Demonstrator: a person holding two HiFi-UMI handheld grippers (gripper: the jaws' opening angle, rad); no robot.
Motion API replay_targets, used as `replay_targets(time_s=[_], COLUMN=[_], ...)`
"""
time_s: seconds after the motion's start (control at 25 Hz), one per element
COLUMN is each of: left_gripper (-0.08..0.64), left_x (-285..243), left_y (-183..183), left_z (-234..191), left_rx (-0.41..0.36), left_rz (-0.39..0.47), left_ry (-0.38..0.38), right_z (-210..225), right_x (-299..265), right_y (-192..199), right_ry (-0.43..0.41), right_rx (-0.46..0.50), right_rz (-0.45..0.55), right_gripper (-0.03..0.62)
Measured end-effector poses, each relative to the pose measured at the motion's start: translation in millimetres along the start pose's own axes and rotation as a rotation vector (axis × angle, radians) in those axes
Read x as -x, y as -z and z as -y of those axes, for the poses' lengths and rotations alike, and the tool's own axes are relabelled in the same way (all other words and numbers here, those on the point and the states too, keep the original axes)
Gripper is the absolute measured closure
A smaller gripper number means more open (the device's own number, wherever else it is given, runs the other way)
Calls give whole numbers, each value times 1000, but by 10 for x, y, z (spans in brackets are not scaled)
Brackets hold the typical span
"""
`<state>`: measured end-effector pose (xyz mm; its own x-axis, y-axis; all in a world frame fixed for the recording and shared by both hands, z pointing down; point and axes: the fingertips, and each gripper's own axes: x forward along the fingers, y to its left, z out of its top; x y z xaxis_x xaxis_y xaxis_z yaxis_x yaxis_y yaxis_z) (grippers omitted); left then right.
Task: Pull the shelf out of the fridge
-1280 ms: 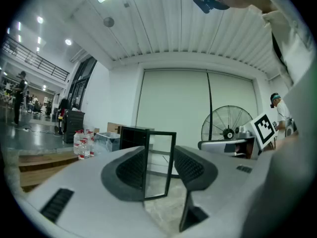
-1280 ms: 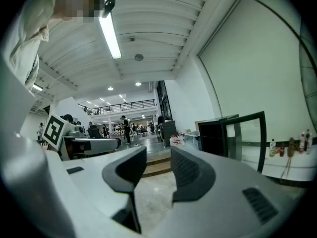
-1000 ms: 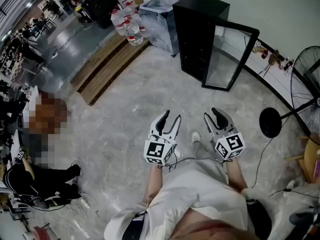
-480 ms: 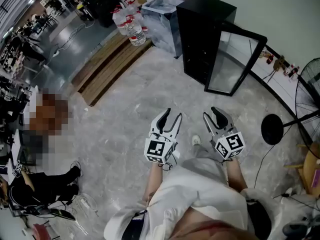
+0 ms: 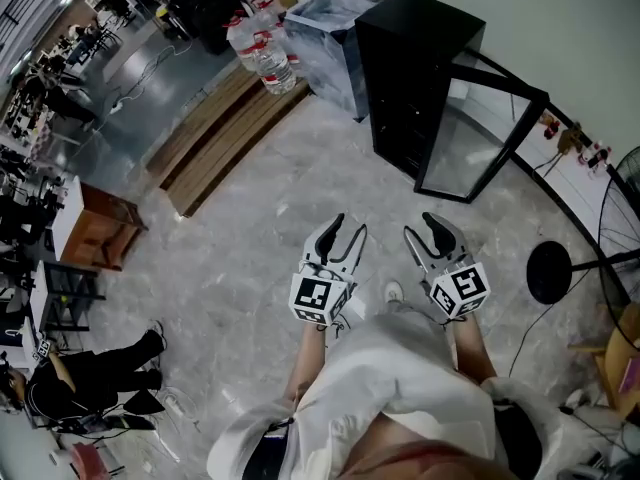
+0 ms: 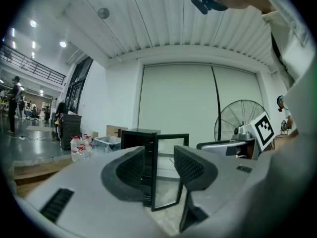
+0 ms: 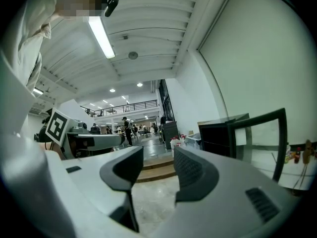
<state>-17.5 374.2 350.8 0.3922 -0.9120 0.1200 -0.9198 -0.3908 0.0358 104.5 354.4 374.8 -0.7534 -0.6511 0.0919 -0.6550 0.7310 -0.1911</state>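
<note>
Left gripper, near centre, held out over pale stone floor: jaws part-way apart, nothing between the pads. Seen along its own jaws: only far-off fridge framed in the gap, well apart from it.

Right gripper, just beside the left, level with it: jaws opening, about as wide as the left's, nothing between them. Along its own view: bare floor and low wooden platform beyond the gap.

Black fridge upright at far right, against white wall. Glass door swung open toward the right. Well away from both grippers. Shelf inside not to be made out from any view.

Left of fridge: clear plastic bin, then cluster of water bottles. Wooden platform running far-left from there. Standing fan at right edge, round base on floor. Person in dark clothes sitting on floor, near left.
</note>
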Motion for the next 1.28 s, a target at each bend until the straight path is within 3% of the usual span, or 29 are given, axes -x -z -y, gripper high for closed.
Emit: replay_targets(time_s=[0.52,0.88,1.28], left_gripper=[371,371,371], left_x=[-844,-939,-1158], left_y=[-151,-47,-62], left_z=[-233,-300,-401], left_rx=[-10,9,13], left_rz=[-4,-28,-12], left_ry=[-26,-60,-47], right_z=[724,870,1026], right_x=[-528,-646,-787], right_y=[-138,-97,-105], right_ry=[-44,-68,-50], right_rx=[-3,-15,-9], right_rz=[-20,-35,-40], right_gripper=[400,400,400])
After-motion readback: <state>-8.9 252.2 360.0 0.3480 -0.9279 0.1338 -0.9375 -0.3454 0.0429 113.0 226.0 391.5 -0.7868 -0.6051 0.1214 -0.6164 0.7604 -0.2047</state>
